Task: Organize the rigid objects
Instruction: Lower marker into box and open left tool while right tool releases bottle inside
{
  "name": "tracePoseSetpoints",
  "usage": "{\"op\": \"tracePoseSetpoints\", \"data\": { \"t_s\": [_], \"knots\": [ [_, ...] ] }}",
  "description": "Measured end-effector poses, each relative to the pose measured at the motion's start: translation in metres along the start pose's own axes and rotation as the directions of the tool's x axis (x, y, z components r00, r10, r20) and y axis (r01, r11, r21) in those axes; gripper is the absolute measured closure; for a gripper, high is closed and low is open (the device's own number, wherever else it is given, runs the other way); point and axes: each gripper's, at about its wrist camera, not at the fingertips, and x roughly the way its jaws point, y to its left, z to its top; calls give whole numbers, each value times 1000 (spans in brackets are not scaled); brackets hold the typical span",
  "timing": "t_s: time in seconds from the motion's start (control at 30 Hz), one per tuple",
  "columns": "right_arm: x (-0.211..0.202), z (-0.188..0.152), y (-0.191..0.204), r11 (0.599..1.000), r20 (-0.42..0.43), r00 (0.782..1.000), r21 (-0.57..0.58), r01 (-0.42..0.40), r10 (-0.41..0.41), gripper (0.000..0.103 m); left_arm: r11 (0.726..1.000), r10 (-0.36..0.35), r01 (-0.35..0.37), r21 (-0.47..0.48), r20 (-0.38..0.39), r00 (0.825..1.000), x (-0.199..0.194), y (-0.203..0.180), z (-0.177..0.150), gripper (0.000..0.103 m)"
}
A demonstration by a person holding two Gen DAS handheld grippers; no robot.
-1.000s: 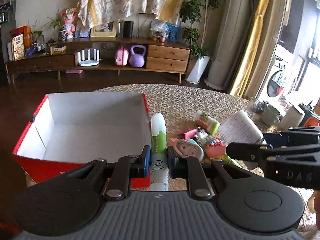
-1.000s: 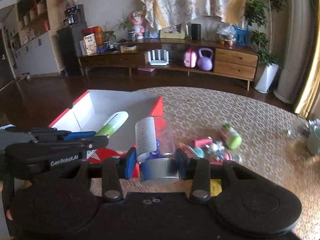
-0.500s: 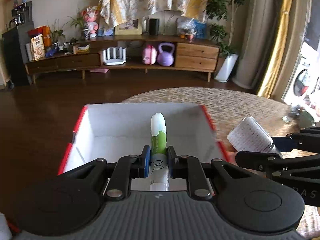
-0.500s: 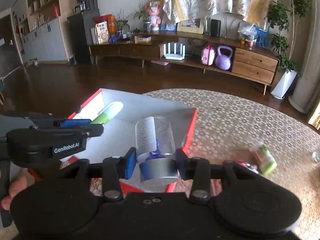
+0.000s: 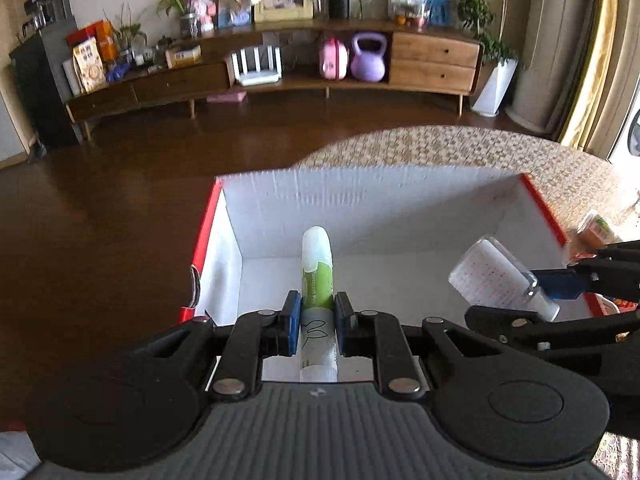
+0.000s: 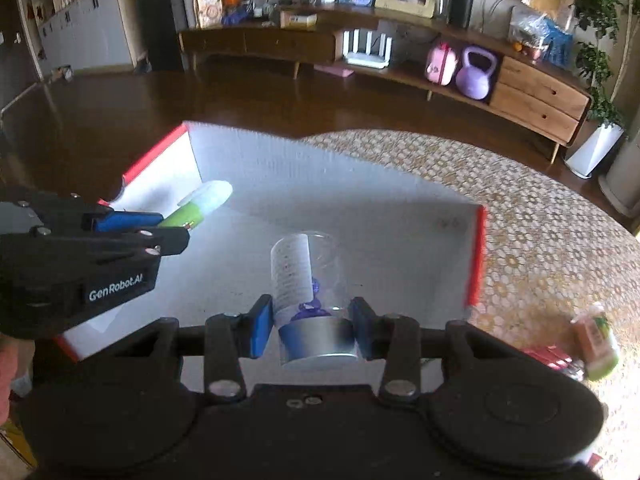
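Left gripper point(image 5: 317, 322) clamps green tube point(image 5: 317, 280); right gripper point(image 6: 312, 330) clamps clear bottle point(image 6: 306, 280).

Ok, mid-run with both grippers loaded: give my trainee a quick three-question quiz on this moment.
1. True or false: the left gripper is shut on the green tube.
2. What does the right gripper hold? A) kettlebell B) clear bottle C) nothing
3. Fill in: both items hang over the open ____.

Key: 1 true; 2 B; 3 box, red outside, white inside.
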Motion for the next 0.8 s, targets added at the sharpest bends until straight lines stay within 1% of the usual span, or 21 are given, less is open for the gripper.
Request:
{"op": "tracePoseSetpoints", "data": {
  "t_s": [0.13, 0.2, 0.37, 0.57, 0.73, 0.8],
  "knots": [
    [25, 4, 1, 1000, -62, 998, 12, 12, -11, 62, 1000, -15, 16, 27, -48, 999, 20, 2, 4, 85],
    [34, 3, 0, 999, -93, 995, 26, 25, -23, 62, 999, -31, 33, 23, -76, 997, 29, 5, 4, 85],
    [47, 3, -2, 998, -162, 986, 36, 43, -36, 62, 999, -43, 45, 12, -145, 988, 44, 12, 2, 86],
    [60, 7, 2, 998, -251, 967, 18, 60, -53, 62, 998, -60, 62, 0, -244, 968, 54, 16, -1, 86],
    [66, 3, 1, 996, -316, 948, 60, 64, -42, 61, 998, -52, 58, 13, -283, 958, 58, 16, 0, 86],
    [66, 3, 1, 995, -323, 946, 79, 58, -29, 61, 998, -61, 68, 13, -298, 953, 58, 15, -1, 86]
  ]
}}
